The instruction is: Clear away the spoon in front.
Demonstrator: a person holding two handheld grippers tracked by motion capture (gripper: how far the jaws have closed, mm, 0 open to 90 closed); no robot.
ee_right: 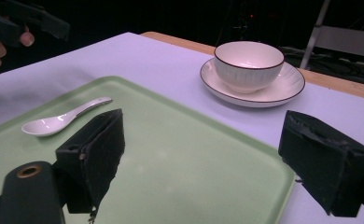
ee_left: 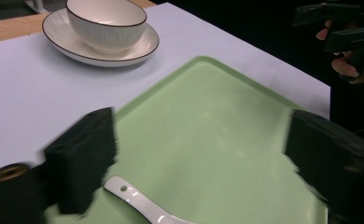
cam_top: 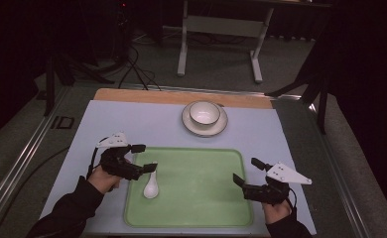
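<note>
High view: the glossy white ceramic soup spoon (cam_top: 151, 186) lay on the pale green plastic tray (cam_top: 201, 198), near the tray's left edge, bowl end toward the person, handle slanting away. The left tool (cam_top: 143, 158) hovered just beside the spoon handle, jaws spread and empty. The right tool (cam_top: 245, 175) sat at the tray's right edge, jaws also apart, holding nothing. Beyond the tray's far edge stood a white ribbed ceramic bowl (cam_top: 204, 112) on a dark-rimmed white saucer (cam_top: 204, 129), both on the lilac-covered tabletop (cam_top: 132, 124).

Left gripper view: the spoon (ee_left: 140, 204) lay on the tray (ee_left: 217, 140) between and below the open jaws, its slim handle pierced by a small hole. The tray surface looked smooth with a raised rounded rim.

Right gripper view: the spoon (ee_right: 61, 119) lay well across the tray (ee_right: 180, 163) from this tool; the bowl (ee_right: 248, 65) showed fine vertical ribbing.

Judgement: approach to grasping the spoon was in hand. Next move calls for lowering the left tool over the thin handle and closing squarely; glazed ceramic is likely slippery.
</note>
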